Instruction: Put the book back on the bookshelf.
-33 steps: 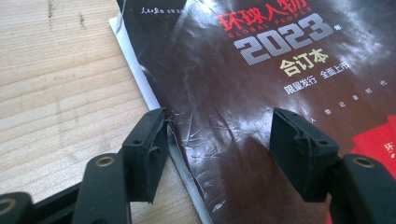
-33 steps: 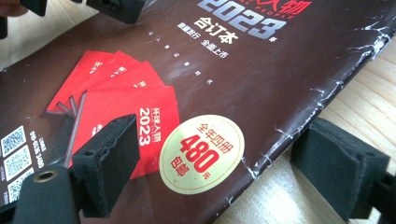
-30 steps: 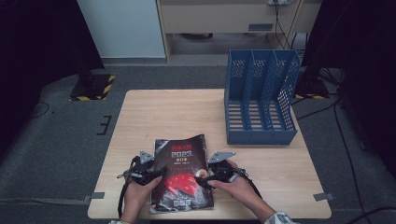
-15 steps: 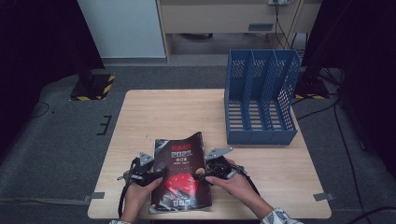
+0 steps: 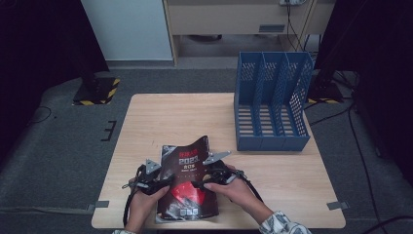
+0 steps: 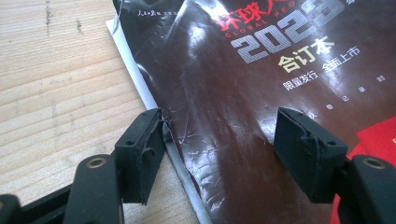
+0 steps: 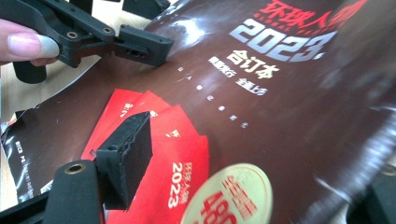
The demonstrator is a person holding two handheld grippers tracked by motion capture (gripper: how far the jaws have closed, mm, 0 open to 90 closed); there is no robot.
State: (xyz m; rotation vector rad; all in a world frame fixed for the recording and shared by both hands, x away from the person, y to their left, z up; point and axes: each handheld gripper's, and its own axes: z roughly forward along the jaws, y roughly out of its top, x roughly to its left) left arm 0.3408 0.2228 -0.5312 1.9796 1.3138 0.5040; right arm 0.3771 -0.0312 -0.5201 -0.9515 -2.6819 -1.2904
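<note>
Your magazine (image 5: pixel 187 183) lies on the near part of the tabletop (image 5: pixel 160 122), just left of centre, with the blue rack (image 5: pixel 270 102) standing well apart at the far right. Both hands work its edges, probably to lift it for one of the rack's slots.

Your left tongs (image 5: pixel 163 181) sit at the magazine's left edge. In the left gripper view they are (image 6: pixel 224 149) partly open: one pad touches the edge of the cover where it curls, the other hovers above the glossy front, clear of it. Nothing is gripped there yet; the straddle looks meant to catch the edge once you close.

Your right tongs (image 5: pixel 198 184) come in from the right side, and their jaws have just been closing. In the right gripper view one pad (image 7: pixel 126 156) rests over the red part of the cover while the right side of the magazine bows upward past it; the other jaw sits low at the corner, so whether it pinches the pages cannot be told. That raised, buckled side suggests you are levering the cover up to get a jaw beneath it.
</note>
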